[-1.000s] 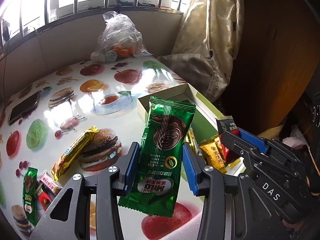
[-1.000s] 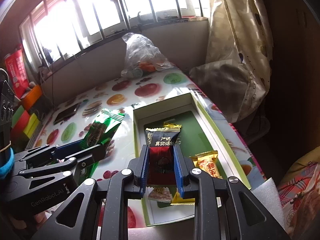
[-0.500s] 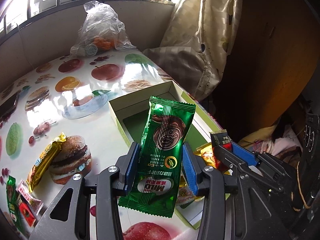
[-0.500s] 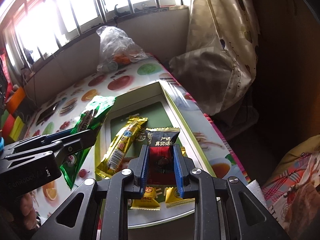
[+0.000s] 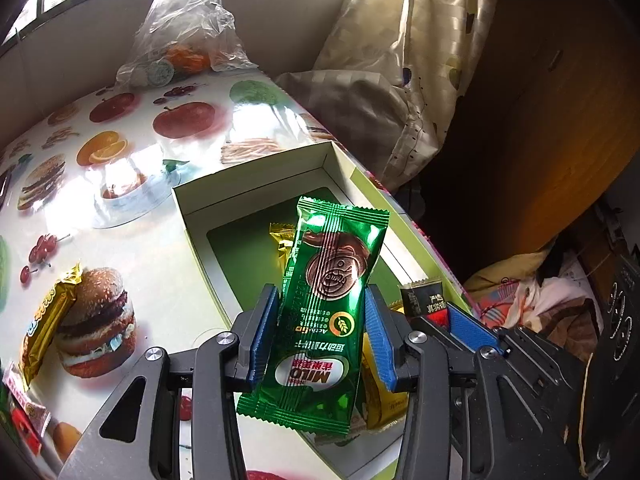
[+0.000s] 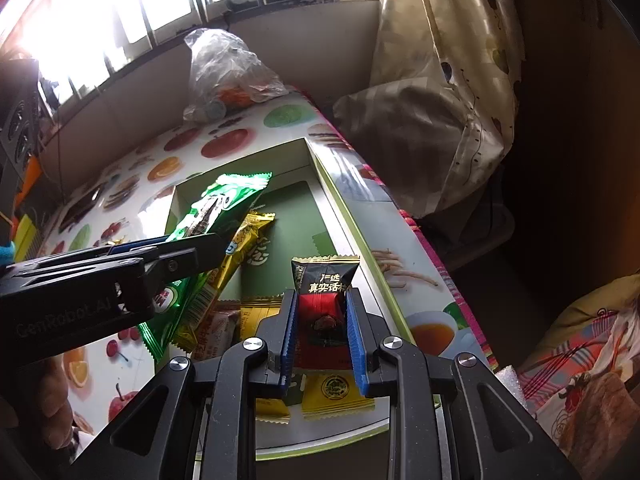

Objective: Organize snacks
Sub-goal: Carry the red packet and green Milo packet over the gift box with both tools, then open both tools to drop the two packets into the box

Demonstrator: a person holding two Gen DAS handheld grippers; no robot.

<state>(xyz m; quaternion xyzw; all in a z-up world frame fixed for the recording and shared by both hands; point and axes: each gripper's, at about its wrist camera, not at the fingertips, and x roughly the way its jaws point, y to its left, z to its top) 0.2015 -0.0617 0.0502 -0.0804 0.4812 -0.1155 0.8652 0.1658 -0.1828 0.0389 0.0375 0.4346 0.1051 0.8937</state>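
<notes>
Table (image 5: 132, 236): glossy fruit-and-burger print cloth, sunlit, likely slick under foil wrappers. Its right edge drops off beside a bunched curtain (image 5: 404, 60). A clear plastic bag (image 5: 184, 28) sits at the far end, well apart from the work.

Box (image 5: 256, 172): shallow open cardboard tray with low white walls and a green floor, lying near the table's right edge. The far half of the floor looks bare; the near half already holds a long gold bar (image 6: 244, 248) and several small yellow packets (image 6: 336, 392). Best open room is toward the far wall.

Green Milo sachet (image 5: 332, 312): clamped across its lower half by the left gripper (image 5: 320, 332), standing up over the box. Light, thin foil, limp. The free upper half would flop if tilted. Crimped ends are the poorest hold; mid-body, as now, seems right.

Black-and-red candy packet (image 6: 324, 312): pinched at its waist by the right gripper (image 6: 322, 340), jaws nearly closed on it, above the near right part of the box. Small, light, crinkly, probably slippery.

Both grippers sit close together over the box; the left one crosses in front of the right's view, so clearance between them is tight.

Strays on the cloth left of the box: a gold bar (image 5: 46, 320) and small red-and-white packets (image 5: 24, 412).
</notes>
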